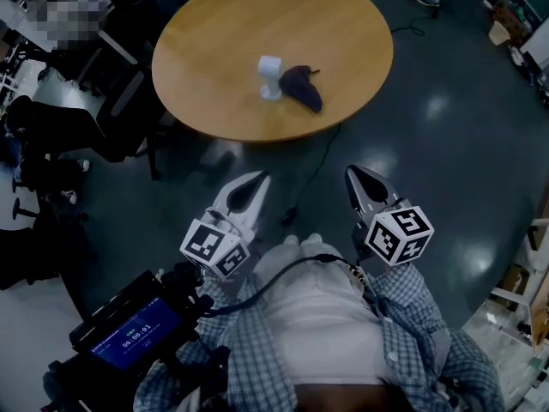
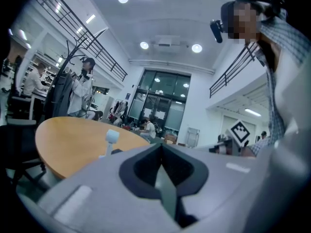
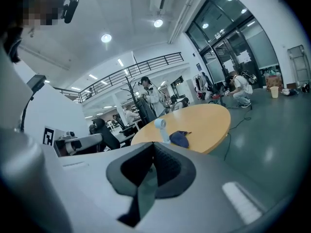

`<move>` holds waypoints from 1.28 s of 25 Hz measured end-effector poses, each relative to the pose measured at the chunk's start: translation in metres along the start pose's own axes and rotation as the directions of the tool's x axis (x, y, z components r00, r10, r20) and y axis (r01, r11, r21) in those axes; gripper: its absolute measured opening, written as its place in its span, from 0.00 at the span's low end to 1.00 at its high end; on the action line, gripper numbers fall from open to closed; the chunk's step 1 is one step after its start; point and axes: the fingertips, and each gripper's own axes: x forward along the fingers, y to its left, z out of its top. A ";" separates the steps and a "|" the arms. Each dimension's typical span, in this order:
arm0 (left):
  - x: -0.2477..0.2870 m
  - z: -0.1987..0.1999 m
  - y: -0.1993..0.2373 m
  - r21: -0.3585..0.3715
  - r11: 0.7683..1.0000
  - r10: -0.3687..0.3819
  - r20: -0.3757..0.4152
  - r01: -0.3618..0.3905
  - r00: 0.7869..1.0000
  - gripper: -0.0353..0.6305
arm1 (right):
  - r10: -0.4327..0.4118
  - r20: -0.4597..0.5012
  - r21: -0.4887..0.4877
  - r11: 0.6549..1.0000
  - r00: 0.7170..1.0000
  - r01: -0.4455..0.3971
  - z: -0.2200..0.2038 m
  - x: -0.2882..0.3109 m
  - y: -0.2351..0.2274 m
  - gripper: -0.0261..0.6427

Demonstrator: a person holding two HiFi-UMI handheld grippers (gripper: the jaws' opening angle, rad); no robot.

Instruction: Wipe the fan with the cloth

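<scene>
Round tabletop [image 1: 343,24] is standing well ahead, carrying a small white fan [image 1: 271,75] and, just beside it, a dark cloth [image 1: 302,86]. Left gripper [image 1: 262,178] and right gripper [image 1: 352,172] are hanging closed and empty. Wiping is not yet beginning; next move is likely calling for opening on the cloth.

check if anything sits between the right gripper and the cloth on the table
Nothing visible does. The right gripper, shut and empty, is short of the table; only floor with a cable and bare tabletop lie before the cloth beside the fan.

Wears a blue-and-white checked shirt [image 1: 412,312] over a white top [image 1: 322,316], with a black cable [image 1: 287,270] across the chest. Bears a pale grey left gripper [image 1: 262,177] and right gripper [image 1: 351,171], each with a cube [image 1: 214,247] of black-and-white square markers.
</scene>
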 end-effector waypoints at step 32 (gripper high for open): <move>0.130 0.006 0.168 0.027 0.998 -0.045 -0.119 0.048 0.992 0.05 | -0.123 0.046 -0.015 0.992 0.991 0.124 0.087 0.172 -0.061 0.04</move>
